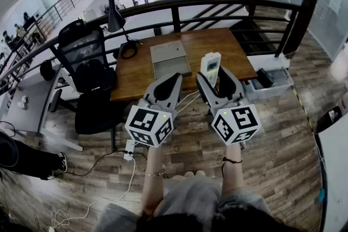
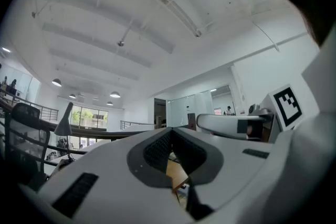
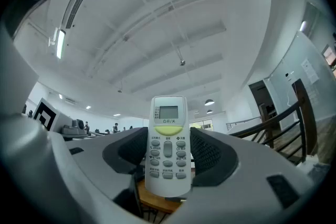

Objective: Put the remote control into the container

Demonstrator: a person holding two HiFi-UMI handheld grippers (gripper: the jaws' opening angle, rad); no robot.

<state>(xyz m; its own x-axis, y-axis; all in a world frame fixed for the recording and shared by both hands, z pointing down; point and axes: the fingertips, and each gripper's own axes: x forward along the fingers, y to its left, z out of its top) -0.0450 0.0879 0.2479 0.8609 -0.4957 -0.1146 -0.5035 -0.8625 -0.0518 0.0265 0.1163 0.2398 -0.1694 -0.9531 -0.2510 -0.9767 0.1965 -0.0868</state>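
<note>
A wooden table (image 1: 136,76) is seen below, with the grey container (image 1: 169,60) lying at its middle, nearer the far edge. The left gripper (image 1: 175,79) is held with its jaws brought together on nothing. The remote control (image 3: 168,144) is clamped upright between the jaws of the right gripper (image 3: 168,150), buttons toward the camera, over the table's right half, apart from the container.

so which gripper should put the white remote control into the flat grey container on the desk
Right. The right gripper holds the white plastic remote control upright between its jaws, near the flat grey container on the wooden desk. The left gripper is shut and empty.
</note>
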